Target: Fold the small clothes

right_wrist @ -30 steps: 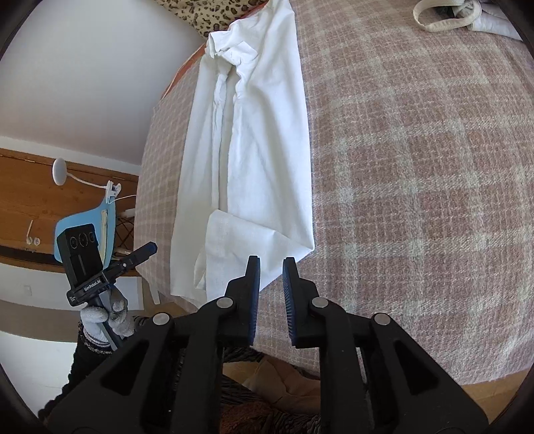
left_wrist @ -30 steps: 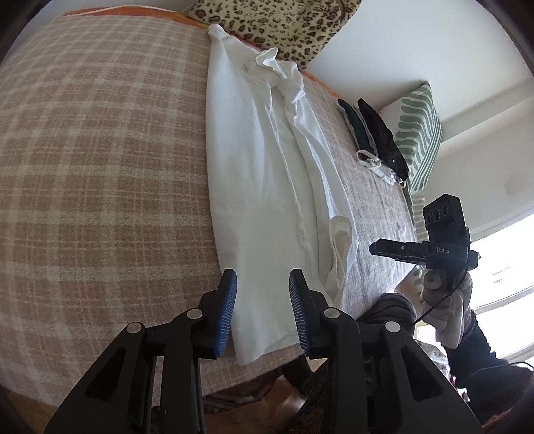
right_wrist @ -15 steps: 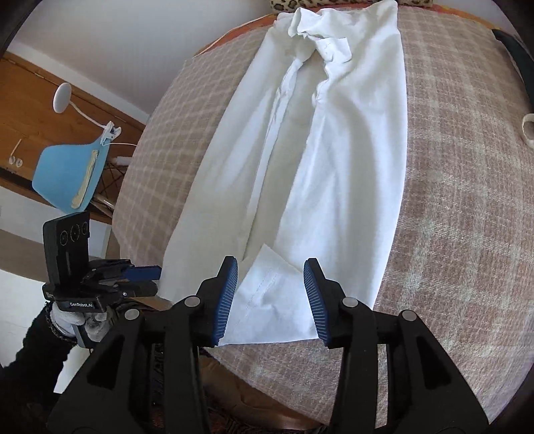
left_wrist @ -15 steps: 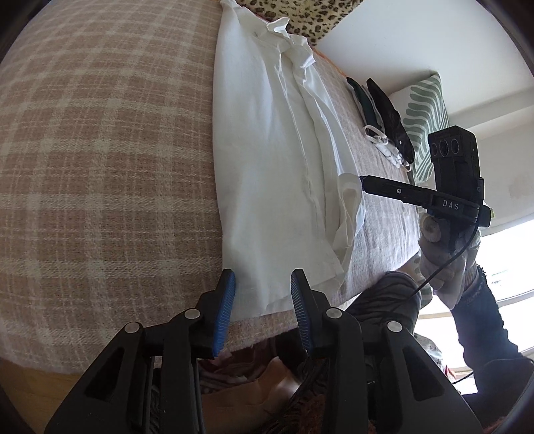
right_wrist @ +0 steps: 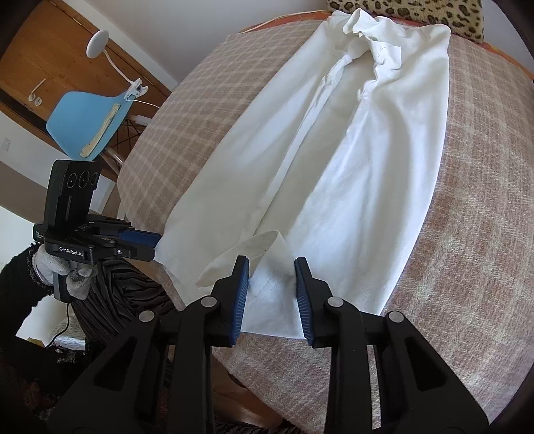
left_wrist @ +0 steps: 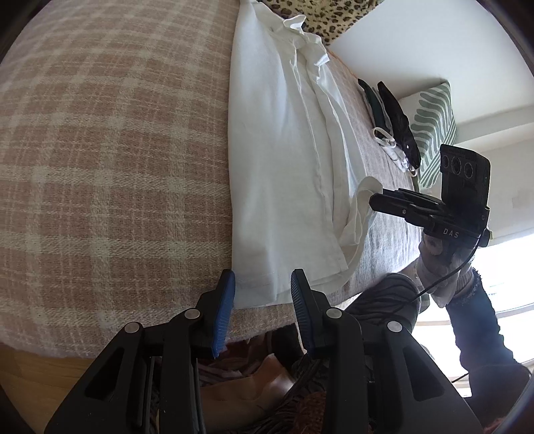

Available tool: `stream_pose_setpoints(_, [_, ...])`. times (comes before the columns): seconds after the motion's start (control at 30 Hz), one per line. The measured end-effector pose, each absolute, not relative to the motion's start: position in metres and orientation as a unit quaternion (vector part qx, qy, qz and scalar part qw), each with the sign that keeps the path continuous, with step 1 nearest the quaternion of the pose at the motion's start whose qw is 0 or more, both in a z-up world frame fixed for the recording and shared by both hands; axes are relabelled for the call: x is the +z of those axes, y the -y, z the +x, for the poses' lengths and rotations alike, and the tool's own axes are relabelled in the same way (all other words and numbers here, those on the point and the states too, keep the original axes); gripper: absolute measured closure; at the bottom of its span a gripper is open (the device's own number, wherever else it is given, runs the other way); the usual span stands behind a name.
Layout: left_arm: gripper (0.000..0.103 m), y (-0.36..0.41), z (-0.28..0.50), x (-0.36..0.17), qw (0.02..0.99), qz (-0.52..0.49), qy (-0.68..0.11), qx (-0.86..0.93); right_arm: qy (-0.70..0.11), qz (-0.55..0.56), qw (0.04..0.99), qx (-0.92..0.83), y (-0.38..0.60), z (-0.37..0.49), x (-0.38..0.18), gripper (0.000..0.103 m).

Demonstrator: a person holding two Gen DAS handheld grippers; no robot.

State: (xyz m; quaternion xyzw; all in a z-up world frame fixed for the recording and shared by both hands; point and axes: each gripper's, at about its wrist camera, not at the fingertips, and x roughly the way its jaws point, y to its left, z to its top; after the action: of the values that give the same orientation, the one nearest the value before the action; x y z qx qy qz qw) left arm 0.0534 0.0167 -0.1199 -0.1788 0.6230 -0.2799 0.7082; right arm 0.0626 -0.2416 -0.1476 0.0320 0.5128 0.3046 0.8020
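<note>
White shirt (right_wrist: 333, 160) lying lengthwise on the plaid bed (left_wrist: 110, 150) — both grippers at its near hem.
We are holding the left hand-held gripper (left_wrist: 262, 293) spread over the hem corner — the right hand-held gripper (right_wrist: 272, 283) is closing around the upturned cuff, not yet pinching.

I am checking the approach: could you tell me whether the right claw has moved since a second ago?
Yes. In the left wrist view the right claw has come in from beyond the bed's edge to the white shirt's turned-up corner.

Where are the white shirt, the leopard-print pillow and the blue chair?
white shirt (right_wrist: 350, 160), right wrist view, middle of its body.
leopard-print pillow (right_wrist: 417, 13), right wrist view, its front face.
blue chair (right_wrist: 83, 123), right wrist view, its seat shell.
</note>
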Motion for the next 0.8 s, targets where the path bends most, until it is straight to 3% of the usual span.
stream_pose_setpoints(0.07, [0.068,-0.015,0.055,-0.121,0.706,-0.173,-0.629,-0.276,-0.510,0.029,0.804,0.305,0.244,0.064,-0.145,0.072])
stream_pose_setpoints(0.13, [0.055,-0.012,0.054,-0.123,0.706,-0.166,-0.633,-0.271,-0.510,0.032,0.803,0.307,0.245,0.068,-0.144,0.070])
stream_pose_setpoints(0.2, [0.049,-0.010,0.053,-0.122,0.705,-0.165,-0.632,-0.276,-0.509,0.033,0.803,0.307,0.243,0.070,-0.145,0.059])
stream_pose_setpoints(0.3, [0.049,-0.008,0.051,-0.122,0.710,-0.161,-0.626,-0.280,-0.510,0.024,0.802,0.310,0.236,0.069,-0.151,0.058])
stream_pose_setpoints(0.37, [0.053,-0.009,0.050,-0.123,0.709,-0.166,-0.624,-0.283,-0.509,0.003,0.801,0.316,0.230,0.062,-0.153,0.062])
stream_pose_setpoints(0.4, [0.063,-0.010,0.051,-0.124,0.708,-0.172,-0.623,-0.286,-0.506,-0.008,0.803,0.314,0.228,0.059,-0.153,0.076])
stream_pose_setpoints(0.43, [0.080,-0.010,0.051,-0.126,0.705,-0.178,-0.624,-0.288,-0.504,-0.018,0.806,0.310,0.226,0.056,-0.152,0.083])
stream_pose_setpoints(0.47, [0.085,-0.010,0.052,-0.128,0.703,-0.181,-0.625,-0.287,-0.499,-0.023,0.810,0.306,0.226,0.054,-0.151,0.091])
stream_pose_setpoints(0.6, [0.095,-0.005,0.054,-0.124,0.706,-0.188,-0.613,-0.302,-0.475,-0.013,0.828,0.299,0.236,0.049,-0.139,0.096])
stream_pose_setpoints(0.8, [0.097,0.000,0.073,-0.097,0.716,-0.201,-0.583,-0.327,-0.442,0.010,0.848,0.290,0.255,0.052,-0.118,0.096])
